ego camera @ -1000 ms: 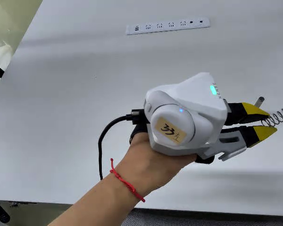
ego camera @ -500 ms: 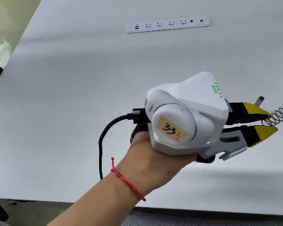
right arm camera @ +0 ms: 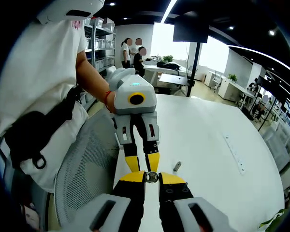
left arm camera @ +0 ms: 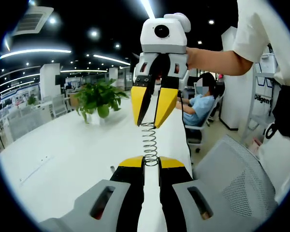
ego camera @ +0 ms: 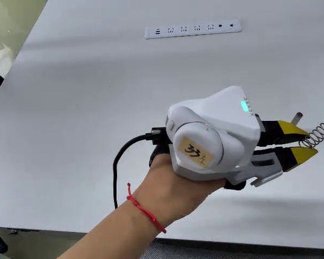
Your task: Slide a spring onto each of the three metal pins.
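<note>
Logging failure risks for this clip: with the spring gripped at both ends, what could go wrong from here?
1. The spring is pinched only at its ends by the left gripper and the right gripper. If it gets bent or squeezed, it could pop free.
2. The pin sits on the table close beside the jaws, held by neither gripper. A nudge might knock it away.

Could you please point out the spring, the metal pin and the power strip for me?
spring (left arm camera: 150, 142): left gripper view, on its middle coils.
metal pin (ego camera: 296, 117): head view, on the middle of its visible shaft.
power strip (ego camera: 193, 29): head view, on the middle of its white casing.
</note>
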The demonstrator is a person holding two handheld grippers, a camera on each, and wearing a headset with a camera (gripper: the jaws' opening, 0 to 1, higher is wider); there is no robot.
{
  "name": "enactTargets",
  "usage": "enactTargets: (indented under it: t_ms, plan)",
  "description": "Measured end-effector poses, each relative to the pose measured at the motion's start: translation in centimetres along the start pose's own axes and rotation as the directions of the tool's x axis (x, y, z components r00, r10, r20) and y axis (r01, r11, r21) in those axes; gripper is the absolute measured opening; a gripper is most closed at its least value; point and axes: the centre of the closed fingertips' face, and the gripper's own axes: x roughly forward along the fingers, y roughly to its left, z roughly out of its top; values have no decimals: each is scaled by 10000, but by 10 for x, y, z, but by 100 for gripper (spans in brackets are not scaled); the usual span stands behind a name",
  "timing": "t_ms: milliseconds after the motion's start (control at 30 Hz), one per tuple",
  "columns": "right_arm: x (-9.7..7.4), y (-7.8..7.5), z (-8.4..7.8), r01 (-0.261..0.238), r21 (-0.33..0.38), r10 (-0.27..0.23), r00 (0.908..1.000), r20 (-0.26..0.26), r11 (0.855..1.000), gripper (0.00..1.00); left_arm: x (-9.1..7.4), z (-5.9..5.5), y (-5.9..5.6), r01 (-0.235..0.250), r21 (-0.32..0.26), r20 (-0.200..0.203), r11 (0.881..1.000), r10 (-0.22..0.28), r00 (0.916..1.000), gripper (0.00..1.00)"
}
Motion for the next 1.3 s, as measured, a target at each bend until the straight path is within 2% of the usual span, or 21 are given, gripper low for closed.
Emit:
enactTargets:
  t_ms: [333, 500, 633, 733, 867, 1100, 1300]
  plan:
    - [-2, -2, 1, -43, 86, 43, 10000, 3, 10000, 6, -2, 3, 2, -78, -104, 243, 9999, 80, 9997, 6]
    - [-6, -6, 5, -21, 226, 20, 10000, 40, 9997, 13, -2, 2, 2, -72, -100, 244, 9999, 75, 9997, 6]
    - [-5, -3, 5, -412, 237, 420, 9986, -314, 9989, 18, -2, 3, 1, -51, -54, 262, 10000, 52, 9996, 6]
    - [0, 3, -1, -876, -136, 858, 9910, -1029, 9961, 19, -1, 5, 0, -27, -14, 291, 10000, 28, 9996, 6]
    - [6, 5, -3, -1252, -456, 1172, 9818, -1495, 9911, 18, 0, 6, -2, 16, 61, 281, 10000, -17, 9996, 6]
    - [13, 9, -8, -1884, -743, 1691, 9625, -2122, 9793, 16, 3, 8, -2, 37, 171, 311, 9998, -43, 9995, 6]
    - [16, 10, -11, -2106, -861, 1854, 9539, -2359, 9738, 12, 3, 9, -3, 55, 188, 343, 9998, -62, 9994, 6]
